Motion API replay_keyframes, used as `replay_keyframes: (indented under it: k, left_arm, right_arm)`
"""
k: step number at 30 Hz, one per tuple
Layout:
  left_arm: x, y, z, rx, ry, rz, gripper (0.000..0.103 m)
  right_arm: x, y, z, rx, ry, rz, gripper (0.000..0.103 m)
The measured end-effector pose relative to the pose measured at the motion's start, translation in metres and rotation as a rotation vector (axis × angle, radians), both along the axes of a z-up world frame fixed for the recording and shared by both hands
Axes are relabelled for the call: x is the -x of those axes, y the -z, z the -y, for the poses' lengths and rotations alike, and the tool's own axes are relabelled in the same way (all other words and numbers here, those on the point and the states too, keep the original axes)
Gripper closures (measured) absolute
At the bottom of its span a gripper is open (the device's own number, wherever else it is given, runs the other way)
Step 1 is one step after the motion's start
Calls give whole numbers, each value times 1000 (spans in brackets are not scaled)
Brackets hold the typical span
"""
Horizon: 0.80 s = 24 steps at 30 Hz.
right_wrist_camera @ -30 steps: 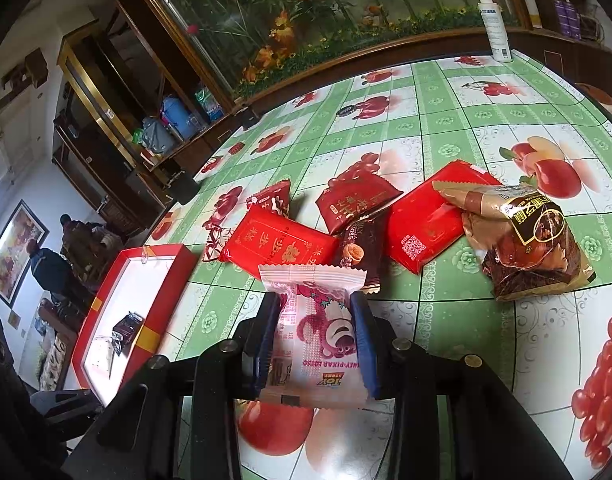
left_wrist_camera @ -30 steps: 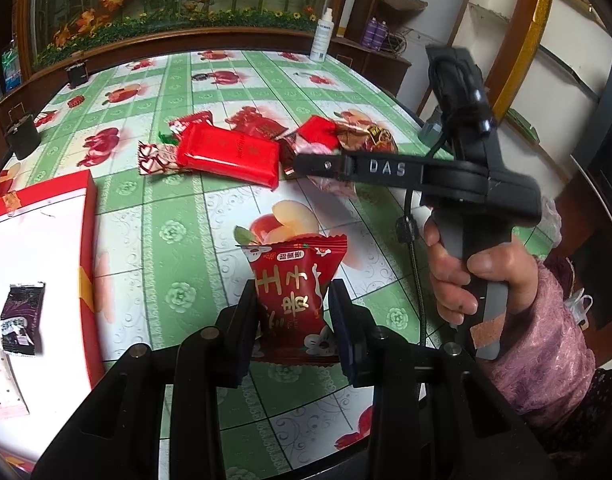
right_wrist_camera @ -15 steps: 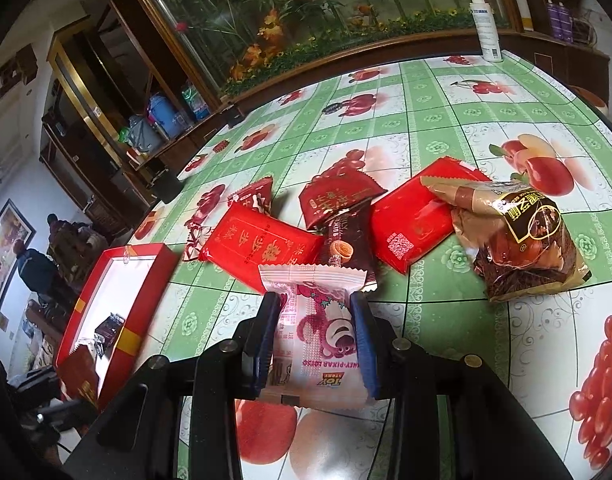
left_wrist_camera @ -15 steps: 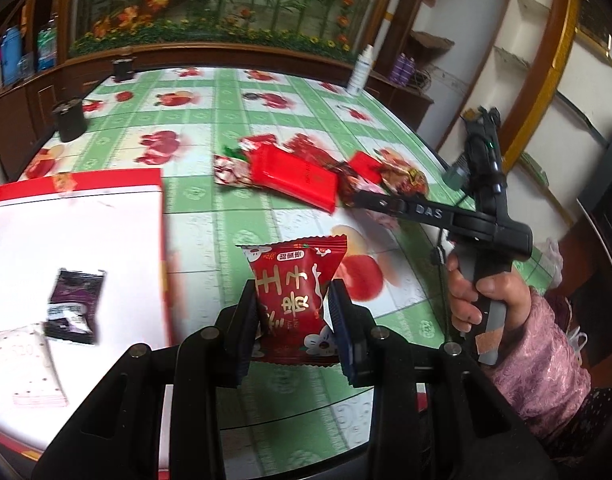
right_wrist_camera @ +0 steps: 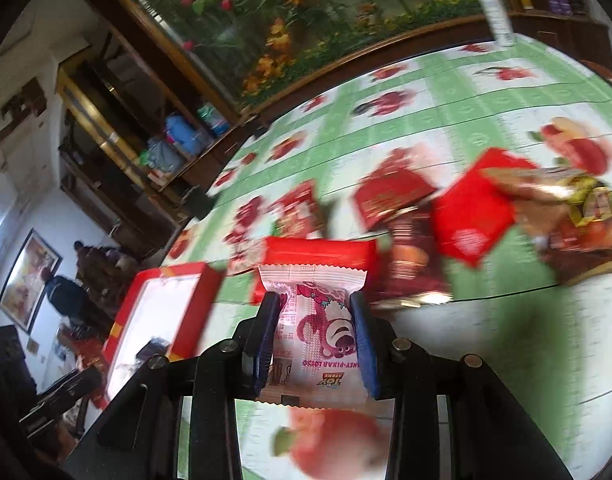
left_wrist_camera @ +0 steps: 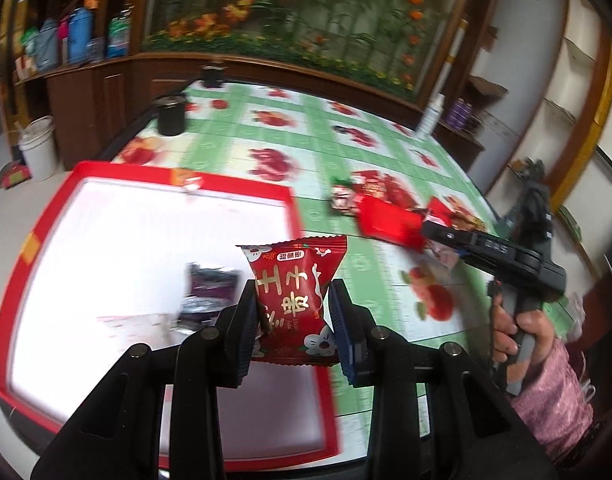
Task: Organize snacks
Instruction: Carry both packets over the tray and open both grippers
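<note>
**Two snack packets held above the bench and the red box**

The bench (left_wrist_camera: 386,152) carries a green-and-white cloth printed with red fruit and fills most of both views. On its near left part lies the red box (left_wrist_camera: 178,178), a wide shallow tray with a white floor; a dark packet (left_wrist_camera: 210,294) and a pale flat packet, blurred, lie inside it. Well apart from the box, further along the bench, sits the pile of snacks (right_wrist_camera: 470,216): several red packets, a dark brown one and a larger brown-and-gold bag (right_wrist_camera: 578,224) at its right end, some touching or overlapping.

The left hand-held gripper (left_wrist_camera: 292,312) is closed on a red snack packet (left_wrist_camera: 294,280) with gold characters, its pads pressing both sides; the packet stands upright in front of the box's right rim. The right hand-held gripper (right_wrist_camera: 316,340) is narrowly closed on a pink-and-white packet (right_wrist_camera: 312,320) printed with a pink bear, held upright in front of the near edge of the pile. In the left view a hand (left_wrist_camera: 518,334) in a pink sleeve grips the right tool's handle.
</note>
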State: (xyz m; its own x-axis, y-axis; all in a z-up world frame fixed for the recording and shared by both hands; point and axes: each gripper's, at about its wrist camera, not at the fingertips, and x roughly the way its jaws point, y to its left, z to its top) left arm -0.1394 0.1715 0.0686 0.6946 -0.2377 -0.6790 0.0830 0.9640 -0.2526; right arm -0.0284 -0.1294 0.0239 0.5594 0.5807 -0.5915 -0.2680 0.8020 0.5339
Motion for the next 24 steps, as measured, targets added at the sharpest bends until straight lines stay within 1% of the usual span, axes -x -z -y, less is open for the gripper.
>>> replay_keyframes:
  k: [4, 10, 17, 20, 24]
  left_arm:
    - [4, 7, -14, -23, -42, -14, 71]
    - [9, 18, -29, -59, -88, -31, 71]
    - [11, 28, -49, -74, -134, -55, 71]
    - [12, 32, -57, -74, -152, -63, 71]
    - [14, 36, -66, -89, -175, -66, 71]
  right_arm:
    - [5, -3, -29, -47, -75, 2, 67]
    - [13, -3, -84, -44, -190, -1, 67]
    - [25, -2, -149, -15, -318, 10, 67]
    - [33, -1, -180, 12, -378, 17, 67]
    - [39, 2, -210, 32, -433, 15, 67]
